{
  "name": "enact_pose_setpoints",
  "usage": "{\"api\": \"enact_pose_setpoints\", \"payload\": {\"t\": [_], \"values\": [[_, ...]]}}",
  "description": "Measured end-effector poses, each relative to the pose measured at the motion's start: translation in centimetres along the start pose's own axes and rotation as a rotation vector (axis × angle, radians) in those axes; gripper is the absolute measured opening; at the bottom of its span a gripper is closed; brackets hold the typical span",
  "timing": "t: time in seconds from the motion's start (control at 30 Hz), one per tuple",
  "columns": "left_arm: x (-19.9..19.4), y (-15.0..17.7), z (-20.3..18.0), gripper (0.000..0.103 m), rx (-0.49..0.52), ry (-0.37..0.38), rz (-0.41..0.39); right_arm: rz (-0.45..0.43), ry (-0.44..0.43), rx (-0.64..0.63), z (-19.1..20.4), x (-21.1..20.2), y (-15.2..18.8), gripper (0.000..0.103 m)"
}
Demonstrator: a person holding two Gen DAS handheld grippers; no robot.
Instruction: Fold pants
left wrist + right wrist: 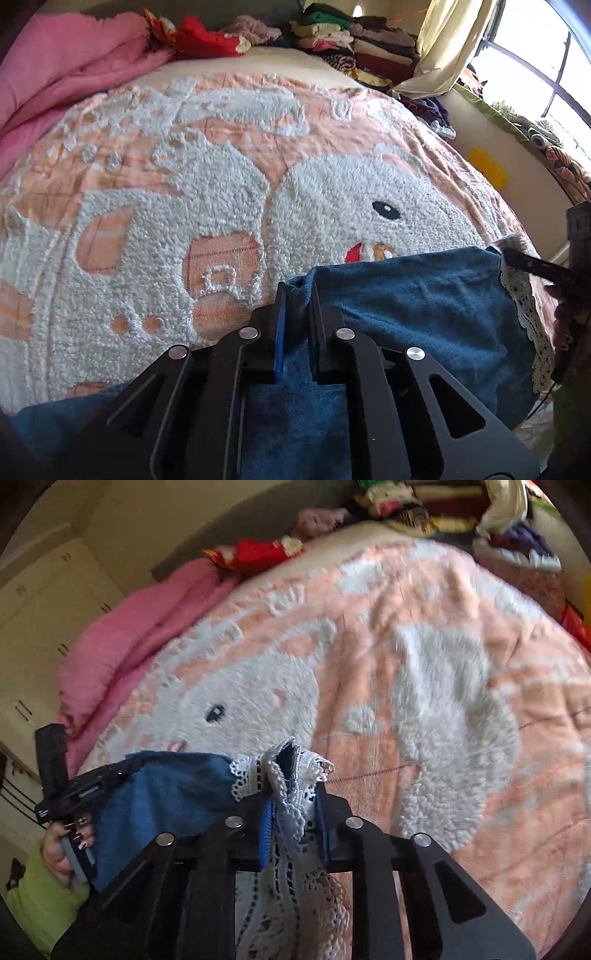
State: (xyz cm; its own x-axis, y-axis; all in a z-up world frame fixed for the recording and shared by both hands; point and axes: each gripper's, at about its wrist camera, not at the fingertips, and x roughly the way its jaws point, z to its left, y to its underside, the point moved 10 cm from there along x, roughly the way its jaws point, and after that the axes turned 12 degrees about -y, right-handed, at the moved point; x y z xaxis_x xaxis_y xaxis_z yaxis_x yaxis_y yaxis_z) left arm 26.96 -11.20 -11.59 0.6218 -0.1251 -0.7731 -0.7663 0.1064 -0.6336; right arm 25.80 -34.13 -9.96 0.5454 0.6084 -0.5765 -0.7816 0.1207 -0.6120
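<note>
Across both wrist views a peach bedspread [229, 122] with a white fleecy animal figure is recorded, its far edge bordered by a pink quilt [62, 74] at the upper left. Blue pants [417, 295] are found at the lower centre of the left view, stretched above the bedspread. One corner of the cloth is seen clamped between the nearly closed fingers of the left gripper [299, 295]. A white lace trim [291, 794] on the pants is seen bunched and pinched in the right gripper [293, 801], whose jaws are clenched on it. Most of the pants are hidden beneath the black gripper frames or cut off at the lower edge. A hand [64, 845] with painted nails and a green sleeve [40, 901] are noted at the lower left of the right view. Stacked clothes [354, 40] at the upper right are logged; the right view is blurred.
</note>
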Motion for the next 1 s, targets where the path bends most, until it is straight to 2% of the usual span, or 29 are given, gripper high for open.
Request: {"api": "enact_pose_setpoints", "payload": {"t": [0.07, 0.13, 0.3, 0.37, 0.43, 0.5, 0.53, 0.57, 0.63, 0.7, 0.8, 0.83, 1.0], "values": [[-0.4, -0.4, -0.3, 0.004, 0.003, 0.007, -0.019, -0.053, 0.007, -0.025, 0.5, -1.8, -0.7, 0.017], [-0.4, -0.7, -0.5, 0.004, 0.001, 0.004, -0.026, -0.063, 0.026, -0.058, 0.6, -2.2, -1.3, 0.017], [1.1, -0.3, -0.2, 0.007, 0.013, -0.039, -0.001, 0.028, 0.170, -0.139, -1.0, 0.7, 0.0, 0.019], [1.2, -0.2, 0.0, 0.009, 0.016, -0.049, -0.004, 0.035, 0.204, -0.149, -1.5, 1.0, 0.5, 0.021], [1.2, -0.2, 0.4, 0.020, 0.013, -0.064, -0.011, 0.030, 0.225, -0.145, -1.8, 0.8, 0.4, 0.024], [0.8, -0.3, 0.9, 0.025, -0.008, -0.051, -0.019, 0.028, 0.252, -0.150, -2.0, 0.5, 0.4, 0.036], [0.4, -0.4, 1.5, 0.037, -0.030, -0.053, -0.023, 0.017, 0.276, -0.163, -1.8, -0.1, 0.2, 0.039], [-0.4, -0.5, 2.6, 0.040, -0.056, -0.070, -0.035, 0.000, 0.295, -0.182, -1.4, -1.0, 0.0, 0.041], [-2.2, -1.0, 4.5, 0.041, -0.091, -0.098, -0.078, -0.039, 0.332, -0.236, -0.1, -2.6, -0.3, 0.042], [-4.3, -1.2, 6.5, 0.044, -0.119, -0.153, -0.120, -0.068, 0.352, -0.283, 1.4, -4.2, -0.1, 0.048], [-7.1, -0.2, 8.8, 0.063, -0.158, -0.249, -0.126, -0.061, 0.322, -0.343, 4.1, -4.4, 0.8, 0.054], [-7.6, 0.3, 9.1, 0.065, -0.165, -0.263, -0.117, -0.054, 0.314, -0.358, 4.8, -4.1, 1.2, 0.056], [-8.2, 4.9, 6.5, 0.068, -0.113, -0.207, -0.020, 0.049, 0.230, -0.431, 9.1, 0.5, 4.1, 0.057]]}}
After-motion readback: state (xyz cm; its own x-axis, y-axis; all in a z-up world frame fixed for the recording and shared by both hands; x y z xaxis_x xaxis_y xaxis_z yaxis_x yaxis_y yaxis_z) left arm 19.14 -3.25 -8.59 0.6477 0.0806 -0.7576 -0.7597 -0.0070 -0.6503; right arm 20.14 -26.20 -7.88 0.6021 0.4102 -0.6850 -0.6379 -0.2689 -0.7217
